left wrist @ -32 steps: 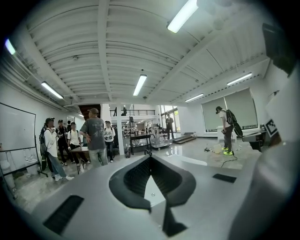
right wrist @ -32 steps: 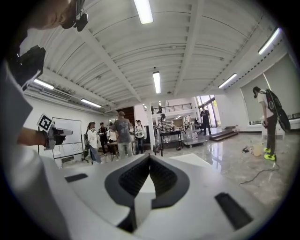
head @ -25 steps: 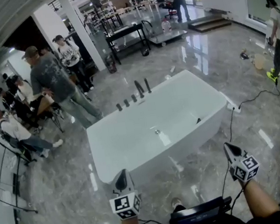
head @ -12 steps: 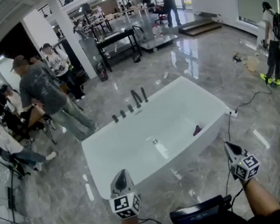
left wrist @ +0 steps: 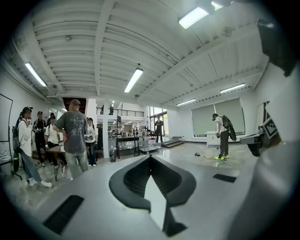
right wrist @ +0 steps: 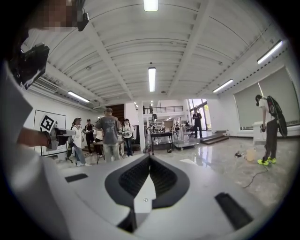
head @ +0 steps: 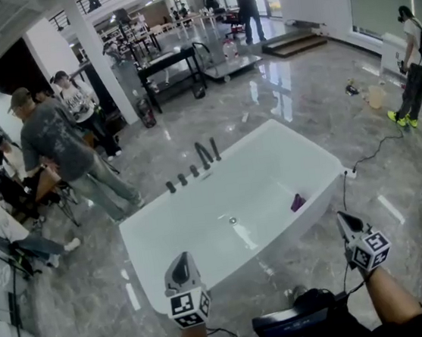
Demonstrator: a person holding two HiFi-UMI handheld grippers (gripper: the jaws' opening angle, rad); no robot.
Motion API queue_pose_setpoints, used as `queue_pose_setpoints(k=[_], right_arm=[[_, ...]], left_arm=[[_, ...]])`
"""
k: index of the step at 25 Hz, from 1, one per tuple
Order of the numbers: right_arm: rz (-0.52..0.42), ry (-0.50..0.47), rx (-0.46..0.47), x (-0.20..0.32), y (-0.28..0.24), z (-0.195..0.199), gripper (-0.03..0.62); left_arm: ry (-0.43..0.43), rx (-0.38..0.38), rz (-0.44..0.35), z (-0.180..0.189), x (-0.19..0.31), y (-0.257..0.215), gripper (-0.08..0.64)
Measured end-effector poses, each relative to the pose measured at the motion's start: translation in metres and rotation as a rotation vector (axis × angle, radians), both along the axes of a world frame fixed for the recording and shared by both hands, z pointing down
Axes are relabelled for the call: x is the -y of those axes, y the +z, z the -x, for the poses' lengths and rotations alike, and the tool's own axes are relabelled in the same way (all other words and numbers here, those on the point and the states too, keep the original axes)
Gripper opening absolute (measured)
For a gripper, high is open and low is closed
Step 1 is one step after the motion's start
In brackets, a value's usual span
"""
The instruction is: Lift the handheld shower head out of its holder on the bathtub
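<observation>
Held the left gripper (head: 180, 261) and right gripper (head: 347, 223) out level over the marble floor (head: 279, 102), just short of the white tub's (head: 160, 281) near wall. Had both pairs of jaws pressed together, with nothing between them. Left the shower head (head: 215, 149) standing upright among dark fittings (head: 183, 179) on the far rim, well apart from both grippers. Caught a small purple object (head: 297, 202) lying inside the tub near its right end. Took in bystanders (head: 55, 141) grouped at left, and a cable (head: 369, 153) trailing across the floor beside the tub.
</observation>
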State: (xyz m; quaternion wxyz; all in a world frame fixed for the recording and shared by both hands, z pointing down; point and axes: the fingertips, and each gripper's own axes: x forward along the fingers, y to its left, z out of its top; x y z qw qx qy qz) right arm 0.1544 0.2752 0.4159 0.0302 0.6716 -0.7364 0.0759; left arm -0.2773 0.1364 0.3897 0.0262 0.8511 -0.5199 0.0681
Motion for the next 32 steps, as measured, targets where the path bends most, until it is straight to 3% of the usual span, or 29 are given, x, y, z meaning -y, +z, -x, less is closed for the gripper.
queue_pose_setpoints(k=[6,18,32], right_arm=[[0.009,0.011,0.037,0.026,0.020,-0.022,0.005],[0.002,-0.088,0.075,0.177,0.032,-0.050,0.005],[0.032,-0.207,0.123,0.314,0.042,-0.085,0.005]], left_arm=[[-0.021,0.005,-0.013,-0.011,0.032,0.000,0.009],[-0.138,0.021,0.021,-0.033,0.127,0.008,0.009],[-0.251,0.067,0.031,-0.059,0.211,-0.008,0.009]])
